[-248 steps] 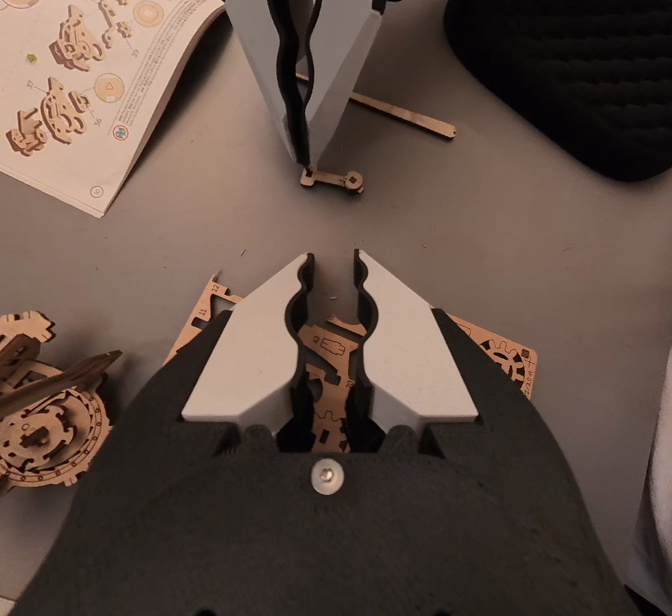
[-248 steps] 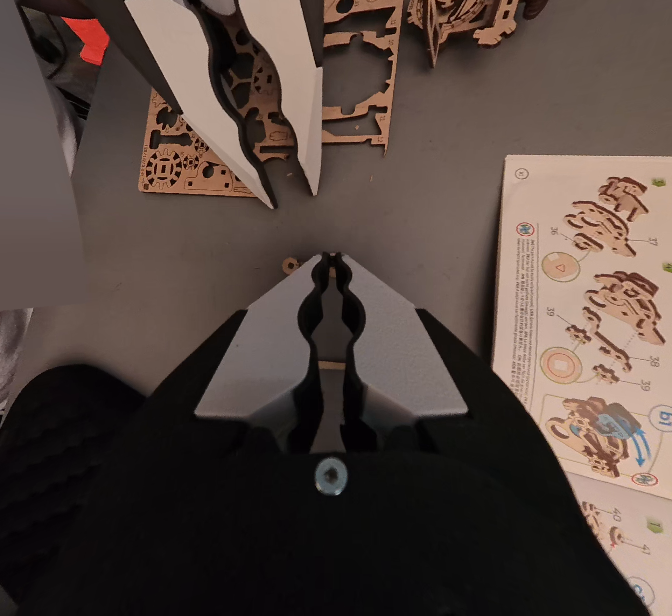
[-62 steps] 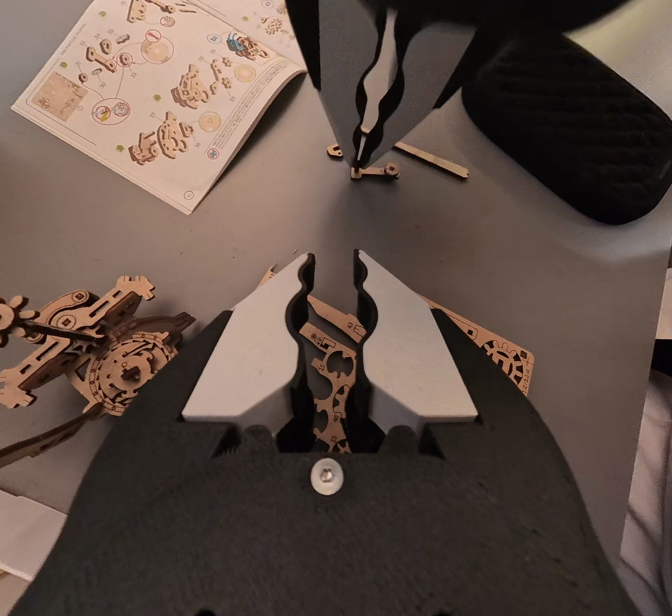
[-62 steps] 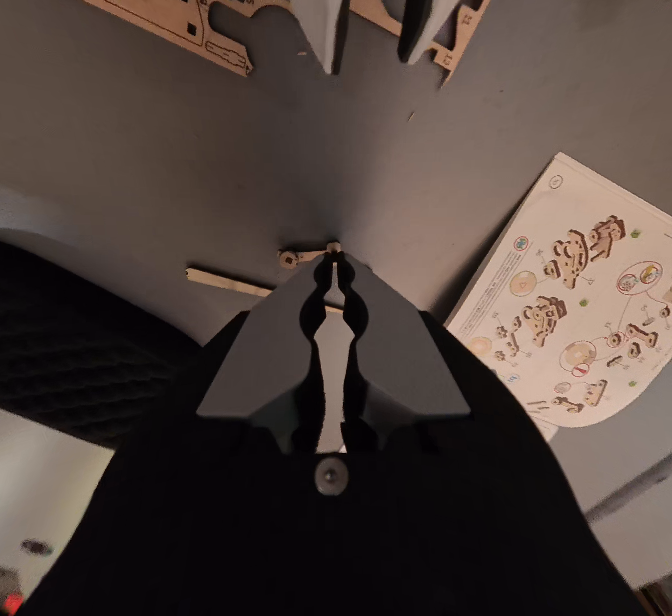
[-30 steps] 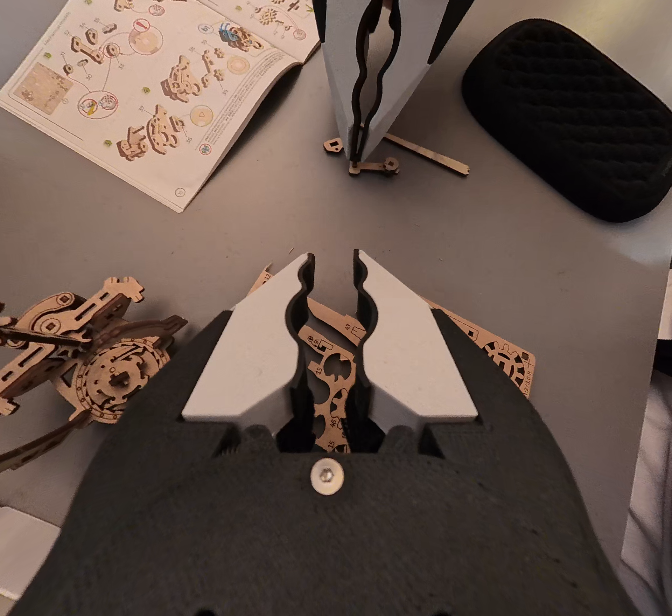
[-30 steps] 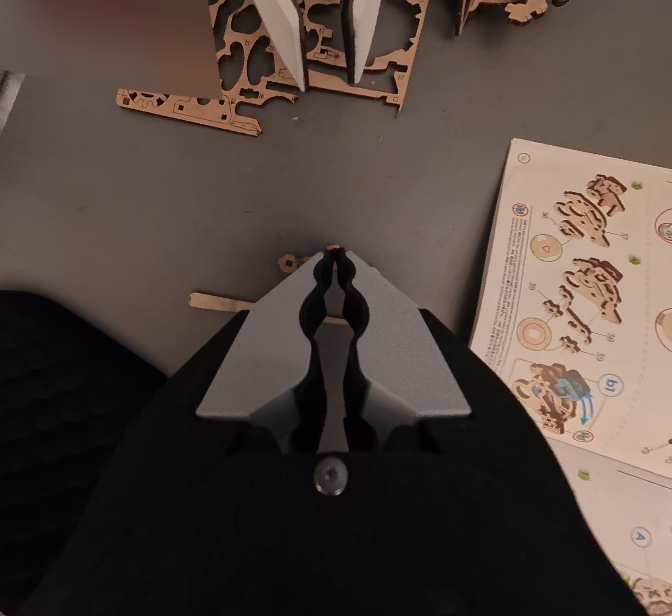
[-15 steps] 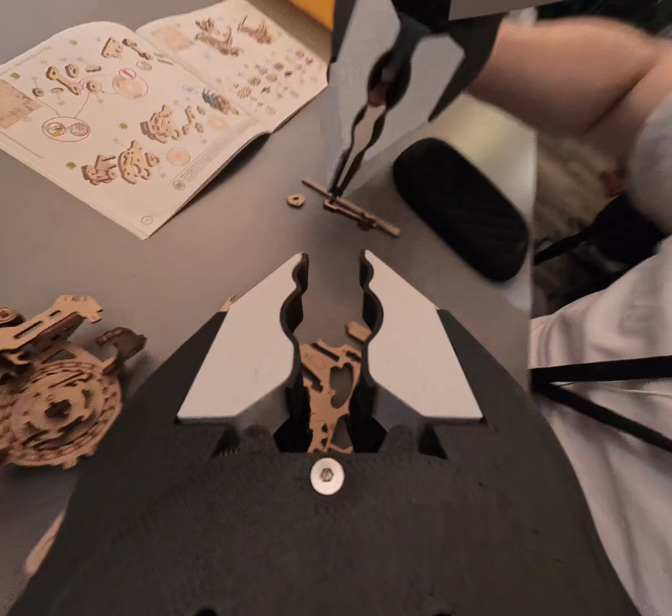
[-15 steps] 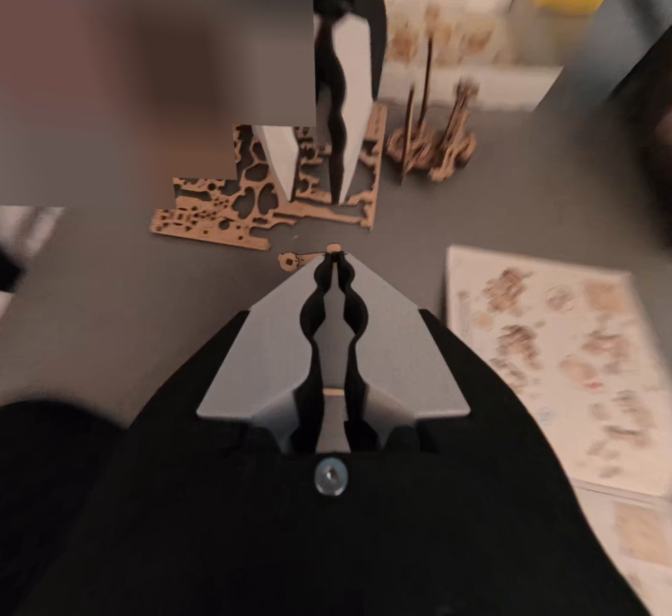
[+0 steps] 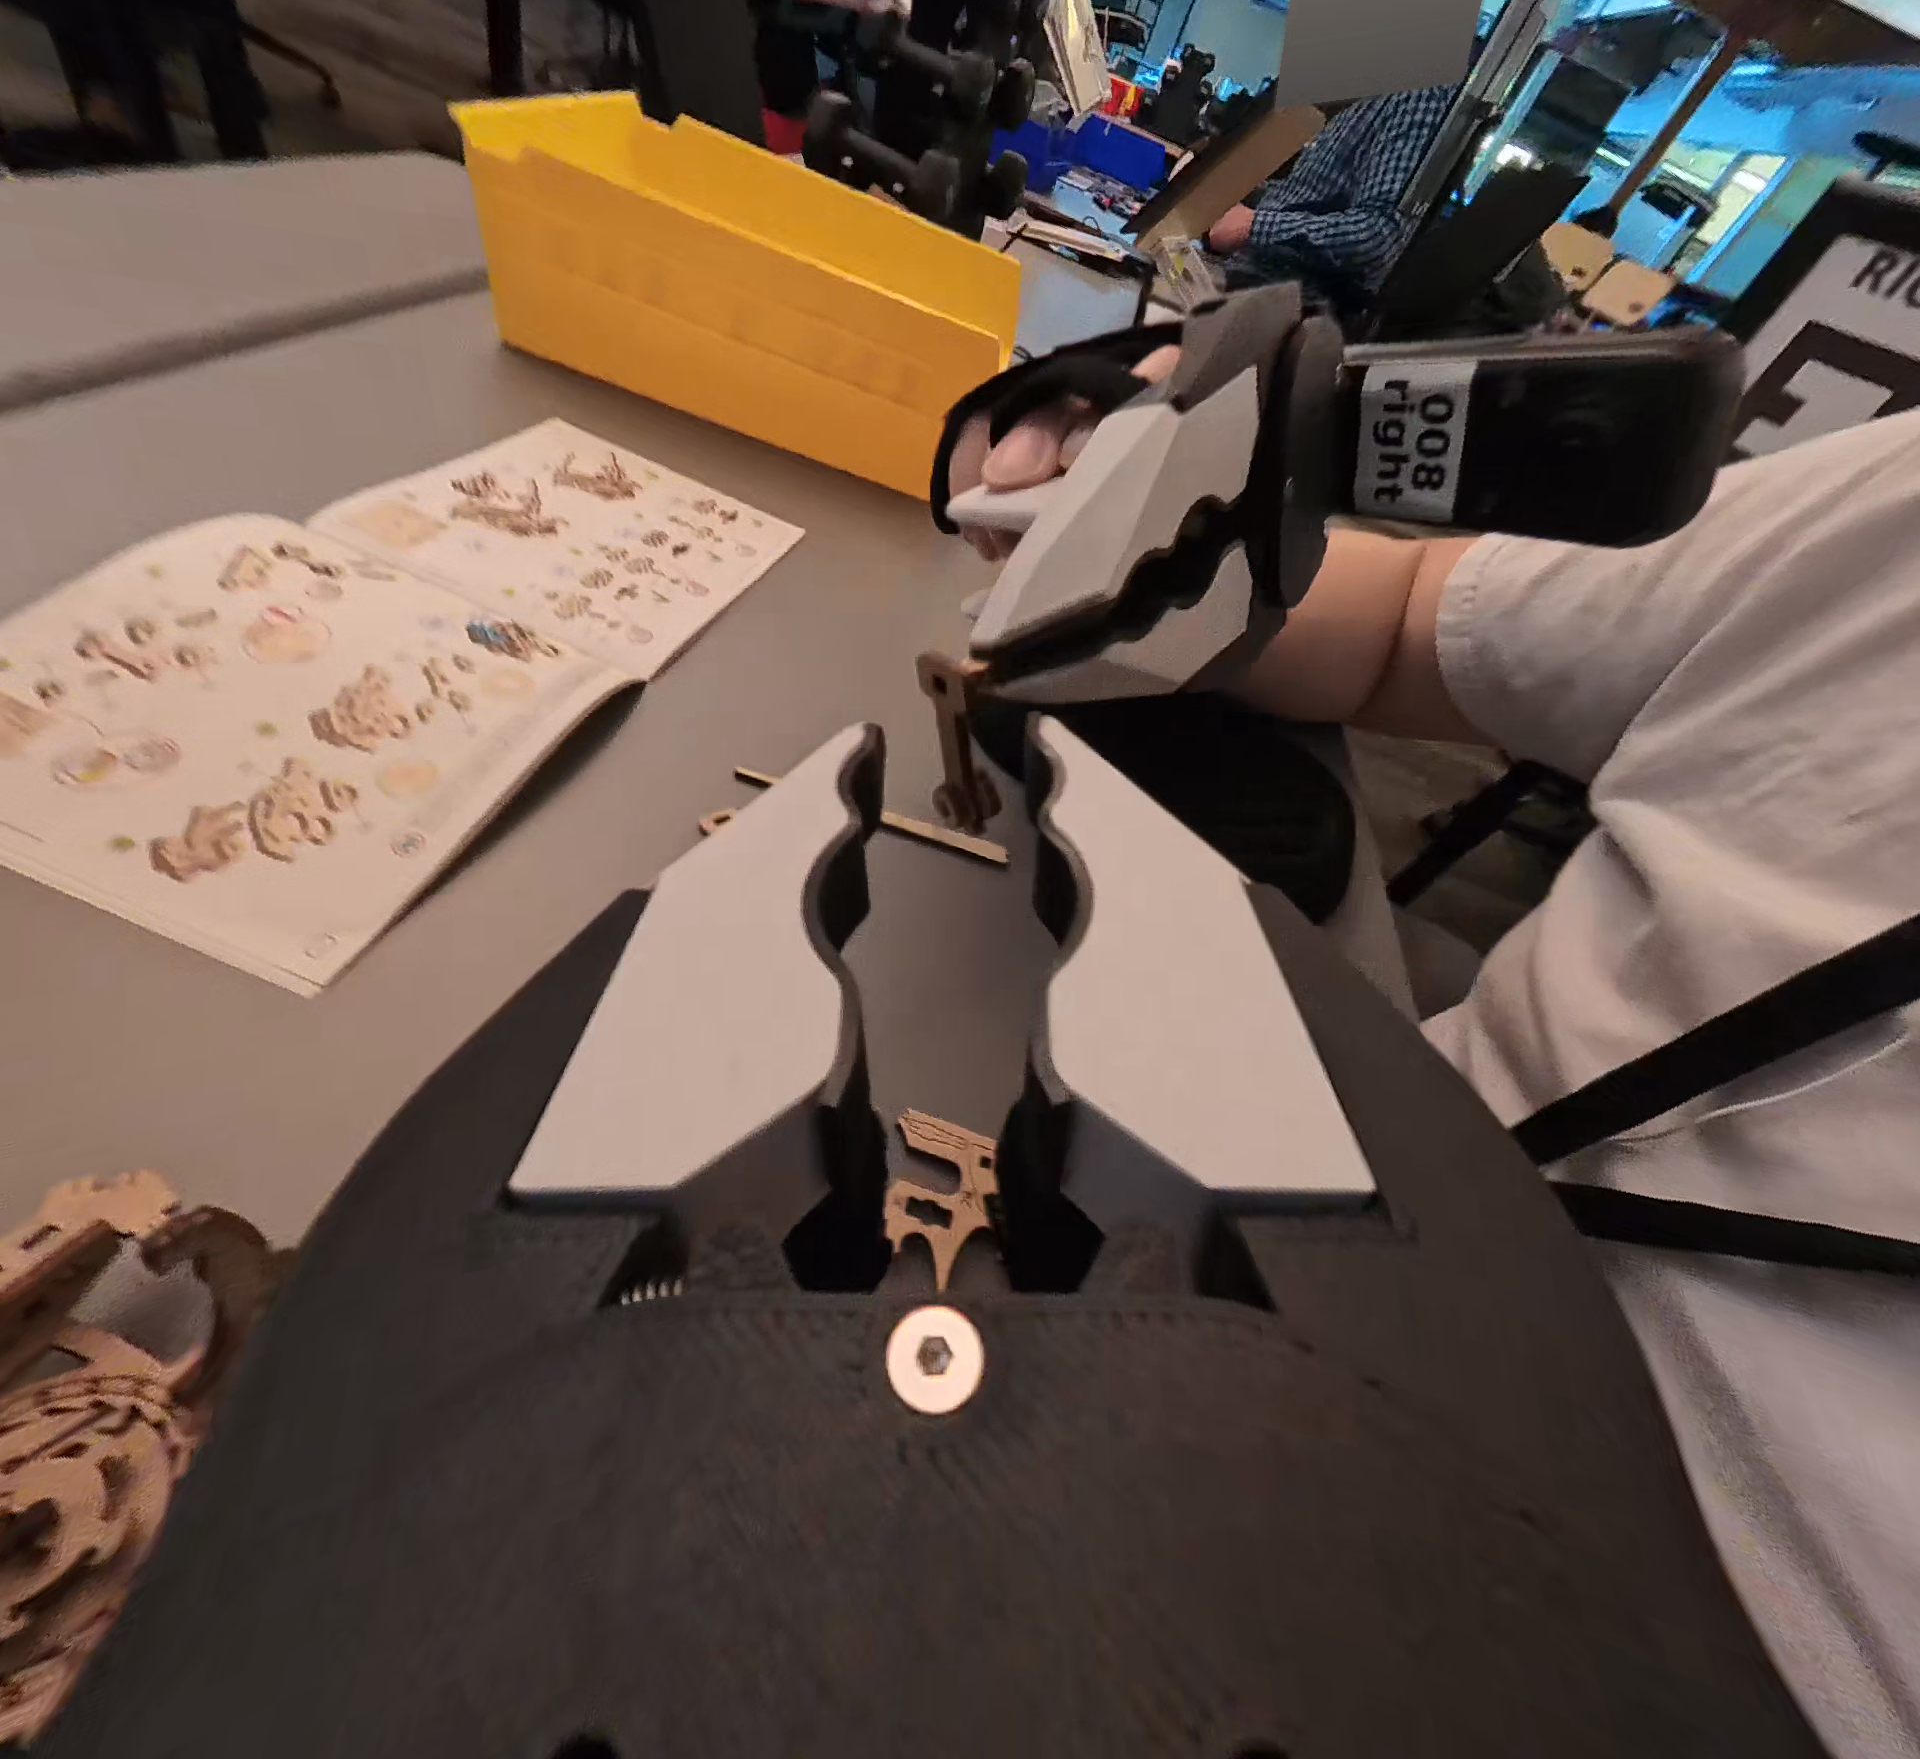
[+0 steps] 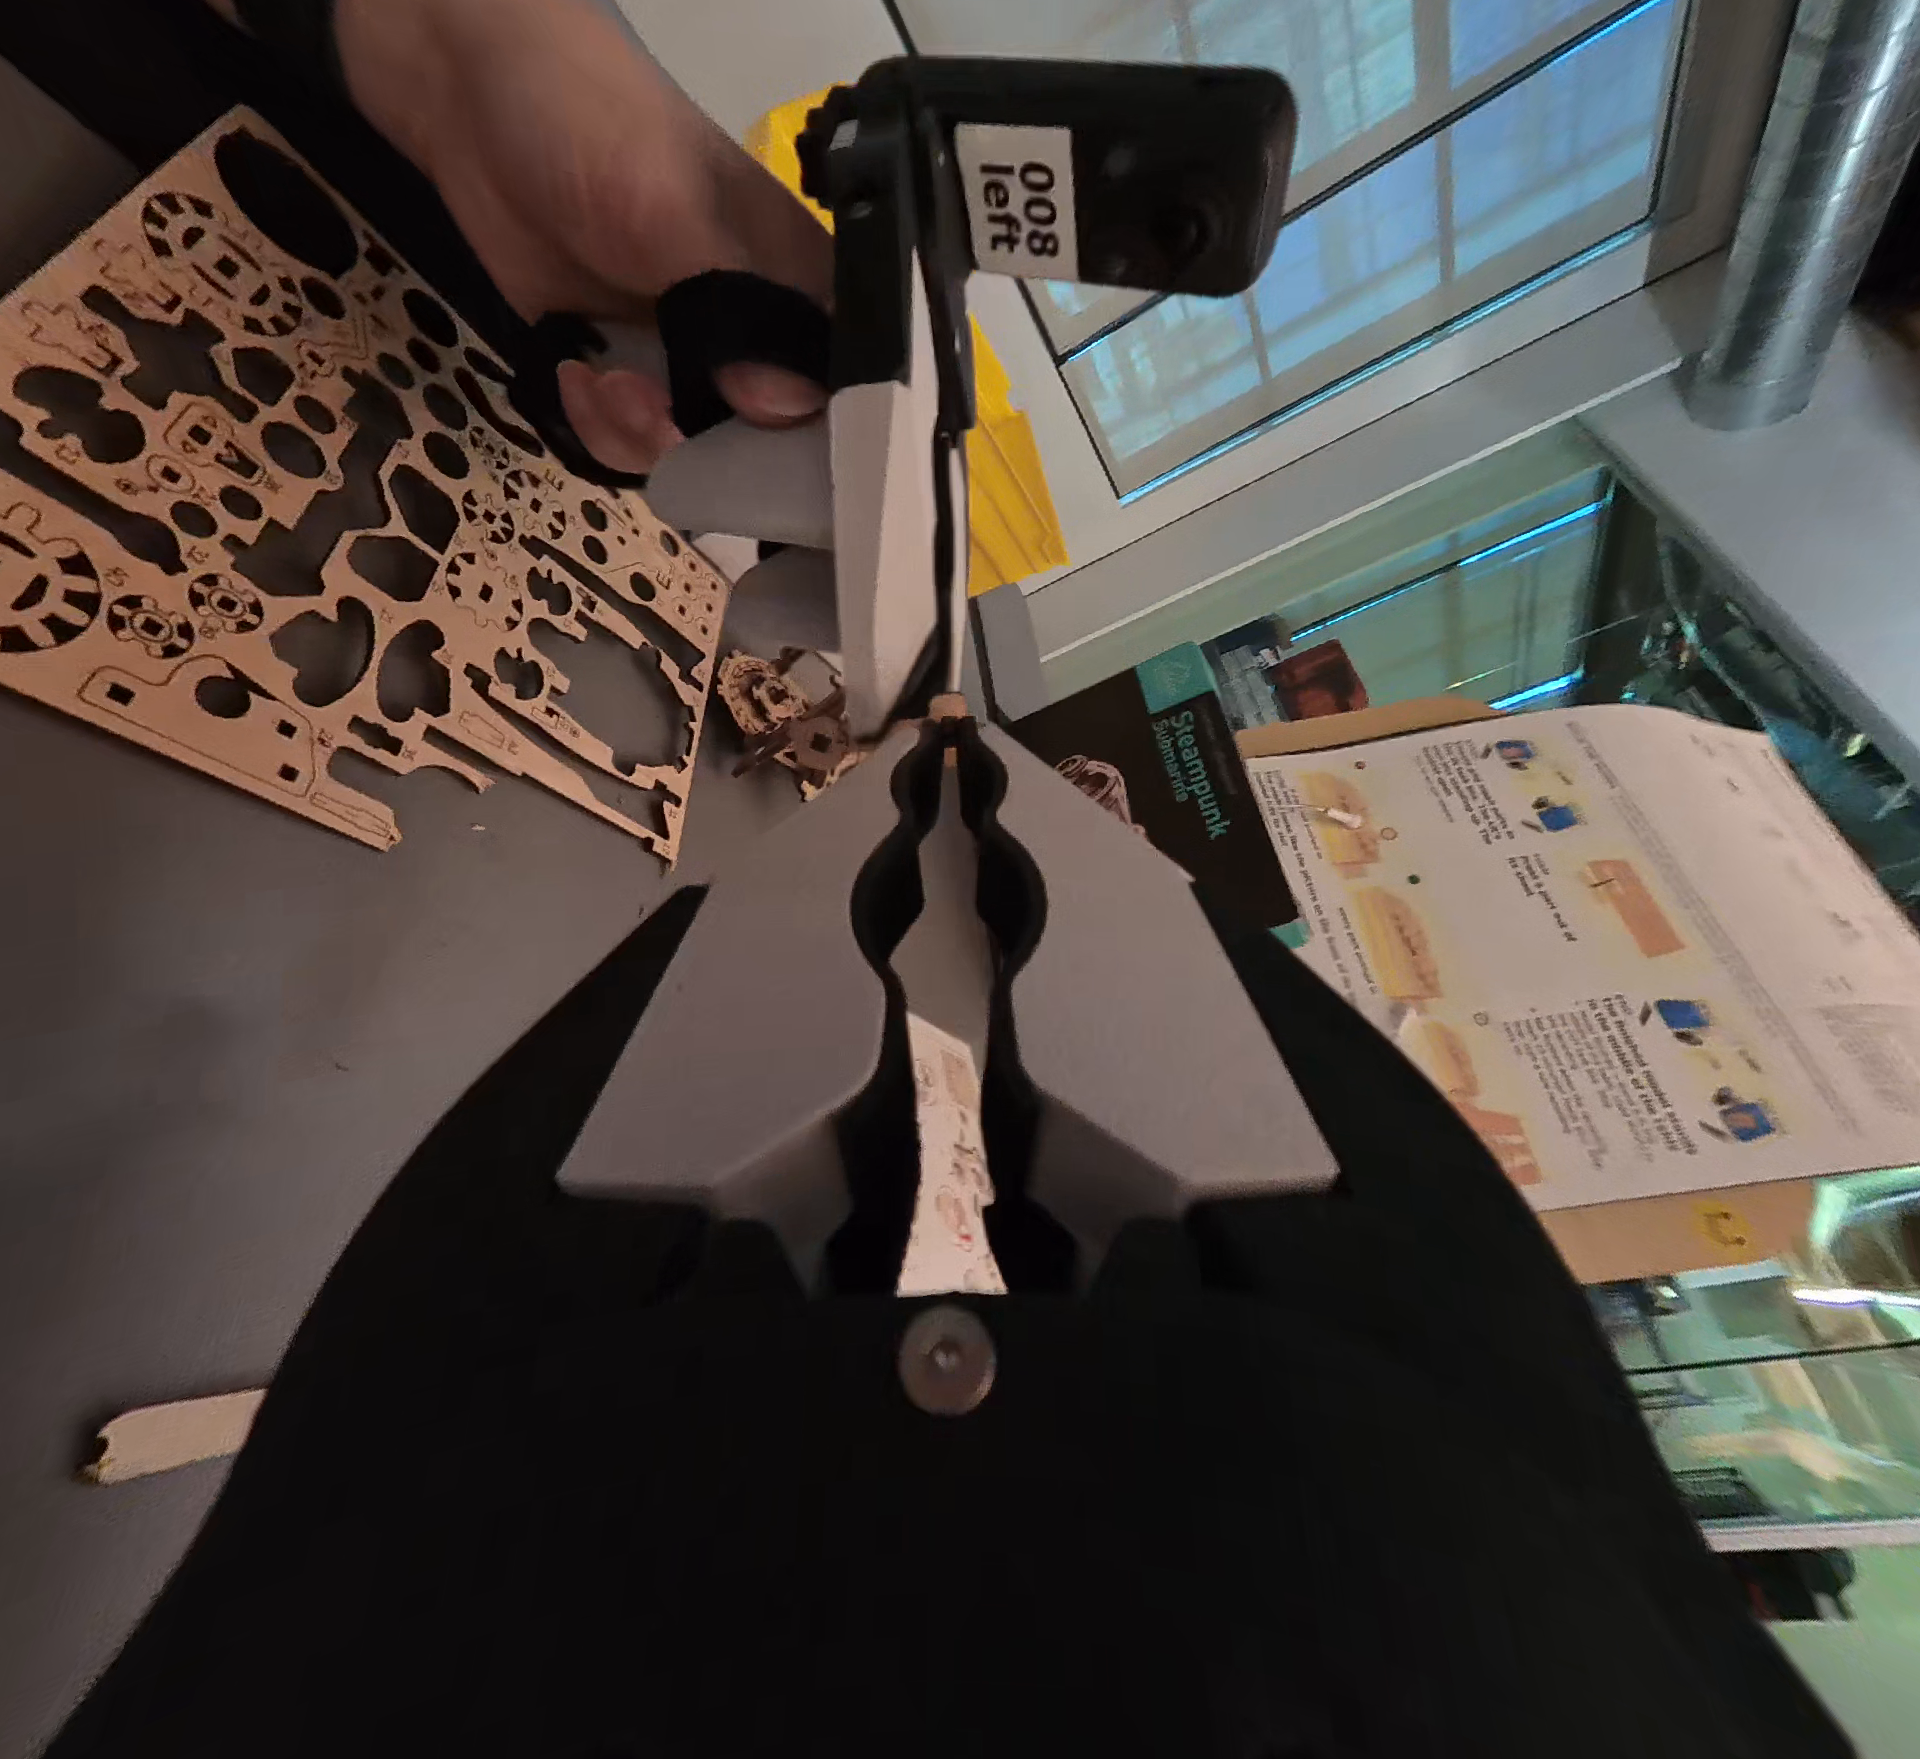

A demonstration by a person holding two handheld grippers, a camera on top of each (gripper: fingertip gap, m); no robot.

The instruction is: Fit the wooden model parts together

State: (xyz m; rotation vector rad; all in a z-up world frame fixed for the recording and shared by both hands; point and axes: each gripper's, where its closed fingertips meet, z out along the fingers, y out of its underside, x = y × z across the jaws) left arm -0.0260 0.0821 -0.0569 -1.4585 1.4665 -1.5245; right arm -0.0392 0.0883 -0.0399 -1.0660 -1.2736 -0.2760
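- Your right tongs [image 9: 982, 670] are closed tight on the top end of a small flat wooden link piece [image 9: 958, 753]. The piece hangs straight down from the tips, up off the grey surface [image 9: 187, 1065].
- In the right wrist view, only a tiny bit of that piece pokes out past the pinched tips of those tongs [image 10: 948, 741].
- Your left tongs [image 9: 954, 759] stand open with a wide gap and nothing held between them. The hanging piece shows just past their tips, in line with the gap. I think it is not touching them, but the angle makes this hard to tell.
- A long thin wooden strip [image 9: 940, 834] lies flat on the surface under the hanging piece.
- The flat wooden sheet with cut-out part shapes [image 10: 312, 566] lies on the surface beneath your left hand [image 10: 540, 151].
- The half-built round wooden model [image 9: 73, 1397] sits at the left edge, near your left tongs.
- The open paper instruction booklet [image 9: 343, 670] lies to the left, and a yellow plastic bin [image 9: 727, 296] stands behind it.
- A black padded oval pouch [image 9: 1247, 816] lies on the surface below your right tongs.
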